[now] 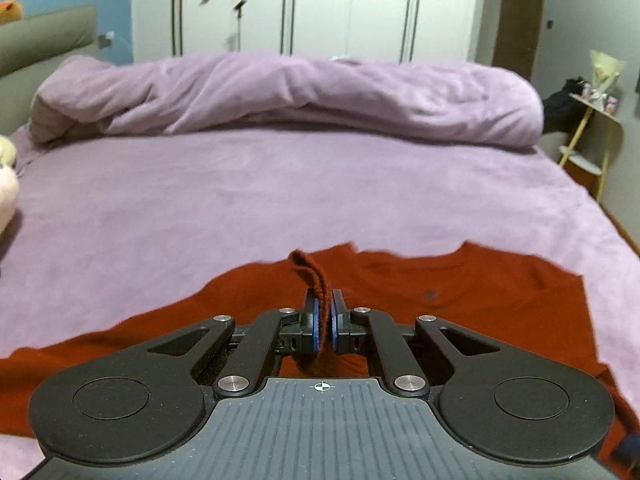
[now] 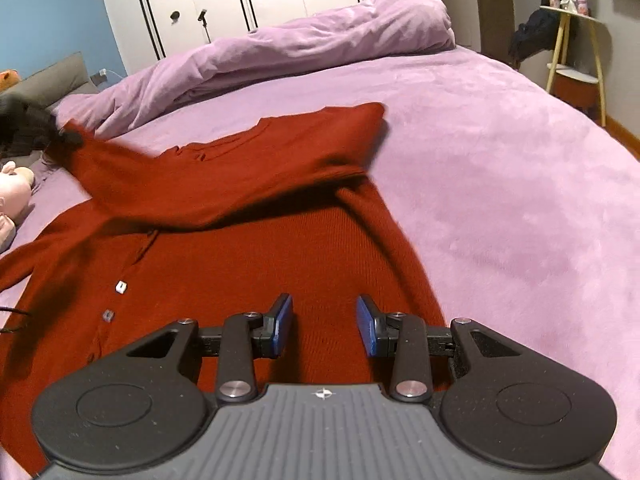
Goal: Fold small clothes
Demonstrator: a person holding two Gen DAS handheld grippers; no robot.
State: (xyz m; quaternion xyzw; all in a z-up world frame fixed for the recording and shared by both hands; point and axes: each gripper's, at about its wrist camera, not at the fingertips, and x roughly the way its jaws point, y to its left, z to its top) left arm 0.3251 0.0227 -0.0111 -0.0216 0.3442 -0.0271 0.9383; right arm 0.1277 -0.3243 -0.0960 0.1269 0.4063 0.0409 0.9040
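Red cardigan (image 2: 224, 280): flat on the bed (image 2: 500, 152), one sleeve (image 2: 224, 184) drawn slantwise across the chest. We pinch its cuff (image 1: 310, 270) in the left gripper (image 1: 324, 320), raised. Right gripper (image 2: 324, 320): spread, empty, just above the right side.

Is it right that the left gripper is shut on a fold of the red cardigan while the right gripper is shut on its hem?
Not quite. The right gripper is open above the red cardigan, gripping nothing, as the right wrist view shows. The left gripper is shut on a fold.
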